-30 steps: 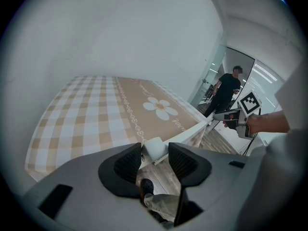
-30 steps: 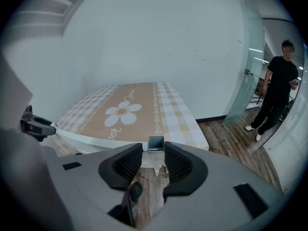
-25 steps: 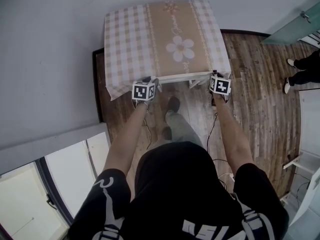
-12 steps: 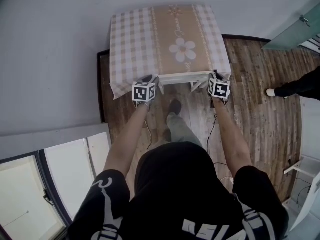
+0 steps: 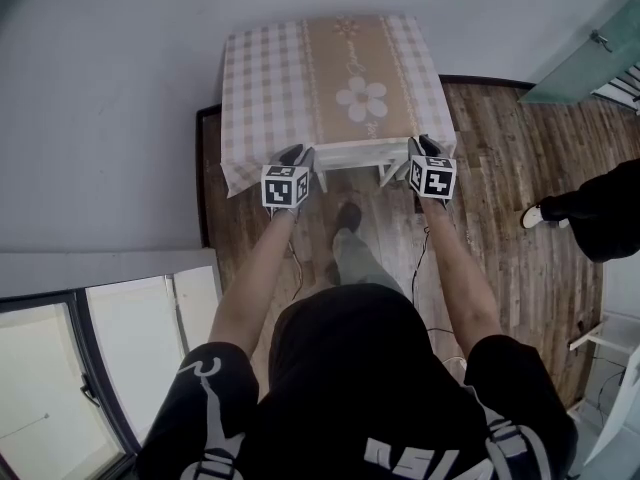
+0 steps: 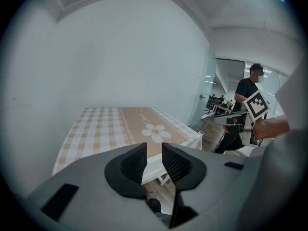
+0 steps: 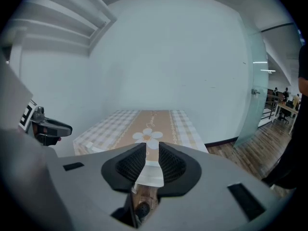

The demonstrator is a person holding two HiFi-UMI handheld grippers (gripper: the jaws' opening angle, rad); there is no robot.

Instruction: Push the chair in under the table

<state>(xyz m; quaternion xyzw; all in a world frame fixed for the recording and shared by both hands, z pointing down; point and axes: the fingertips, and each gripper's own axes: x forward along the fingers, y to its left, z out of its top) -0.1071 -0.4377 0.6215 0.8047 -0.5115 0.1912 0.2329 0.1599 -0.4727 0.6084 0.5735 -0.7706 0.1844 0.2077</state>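
Two hand-held grippers (image 5: 296,155) (image 5: 425,146), jaws just closing, empty, chair (image 5: 360,154) between them

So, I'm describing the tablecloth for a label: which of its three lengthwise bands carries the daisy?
The middle band, plain tan, carries the daisy; the two bands flanking it are checked and flowerless.

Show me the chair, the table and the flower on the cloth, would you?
chair (image 5: 355,155): head view, on its white top rail.
table (image 5: 265,78): head view, on the checked cloth's left part.
flower (image 5: 362,98): head view, on its centre.
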